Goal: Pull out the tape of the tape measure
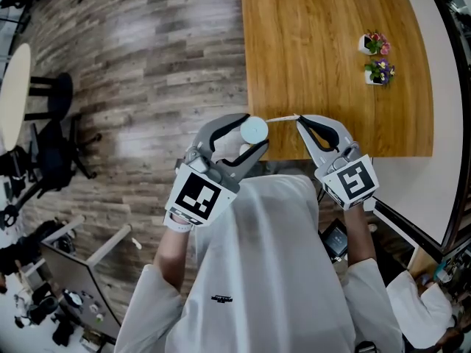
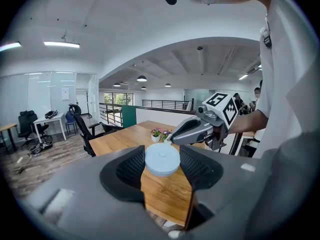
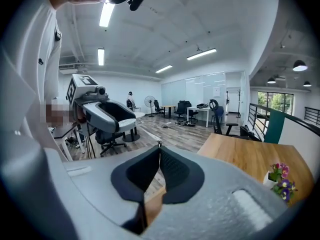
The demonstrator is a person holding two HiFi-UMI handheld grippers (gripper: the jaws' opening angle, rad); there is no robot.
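Step in hand: the start of the pull.

- **Tape measure:** The round pale-blue plastic tape measure [image 1: 255,130] is mid-frame in the head view. It is held in the air and seen against the lower left corner of the brown wooden table [image 1: 324,50], not resting on it.
- **Left gripper:** The left gripper [image 1: 255,133] comes in from lower left of centre. Its fingers [image 2: 131,168] are clamped on the case's rim, one on each side, and the flat round face is turned up toward that gripper's camera.
- **Right gripper:** The right gripper [image 1: 299,120] is just right of centre, with its fingers [image 3: 172,170] pressed together. A small end of the thin white tape [image 1: 282,118] is pinched at their very tips.
- **Tape out so far:** Only a short run, bridging the gap between the two grippers.
- **Orientation:** The tape's long axis runs left to right across the head view, near level in the frame. The free end points right, and the case mouth faces the same way.

Next move, as I judge it: draw the grippers apart along that line, with the right one going right and the left one steadying the case. The pull should be straight so the tape neither twists nor slips from the narrow pinch. Most of the task remains.
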